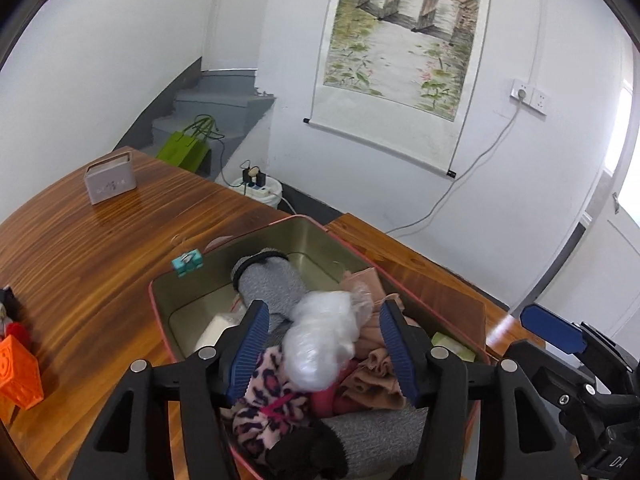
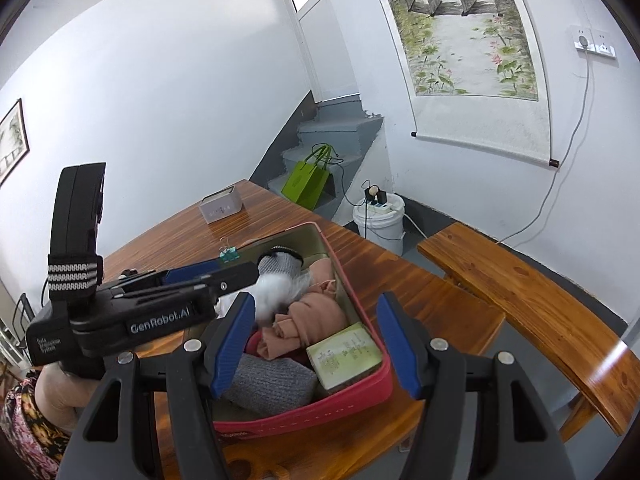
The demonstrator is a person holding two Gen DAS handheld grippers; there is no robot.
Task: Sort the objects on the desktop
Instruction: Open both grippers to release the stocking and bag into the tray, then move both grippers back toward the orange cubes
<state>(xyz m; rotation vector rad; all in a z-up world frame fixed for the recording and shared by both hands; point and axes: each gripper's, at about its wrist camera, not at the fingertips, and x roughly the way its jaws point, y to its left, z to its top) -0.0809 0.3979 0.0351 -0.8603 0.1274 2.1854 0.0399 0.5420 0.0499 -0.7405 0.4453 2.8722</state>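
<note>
Hovering over the red-rimmed metal tin box [image 1: 304, 236], the left gripper [image 1: 320, 344] has its blue ribbed fingers [image 1: 250, 350] spread wide on either side of a crumpled clear plastic bag [image 1: 320, 340]; the pads do not touch it, so it holds nothing. That bag lies on top of the pile inside the tin, on a pink leopard-print fleece cloth [image 1: 268, 408], a folded beige knit cloth [image 1: 376, 368] and a rolled grey sock with a black cuff [image 1: 268, 284]. A teal binder clip [image 1: 187, 263] sits on the brown wooden table [image 1: 100, 260] just beside the tin's far left corner, a small grey box [image 1: 110, 180] stands well apart toward the table's far edge, and an orange plastic block [image 1: 18, 372] lies at the left. From the right wrist view, the right gripper [image 2: 316, 344] hangs above the near end of the same tin [image 2: 348, 396], jaws wide apart and empty, above a grey knitted cloth [image 2: 272, 380] and a pale green printed card box [image 2: 344, 354] leaning in the tin's near right corner. The left gripper [image 2: 240, 274] reaches in from the left, its tips just beside the white plastic bag [image 2: 276, 292]. A wooden bench [image 2: 532, 308] stands to the right of the table [image 2: 400, 288], and a green paper bag [image 2: 306, 184] rests on the grey stairs [image 2: 332, 140] beyond.
</note>
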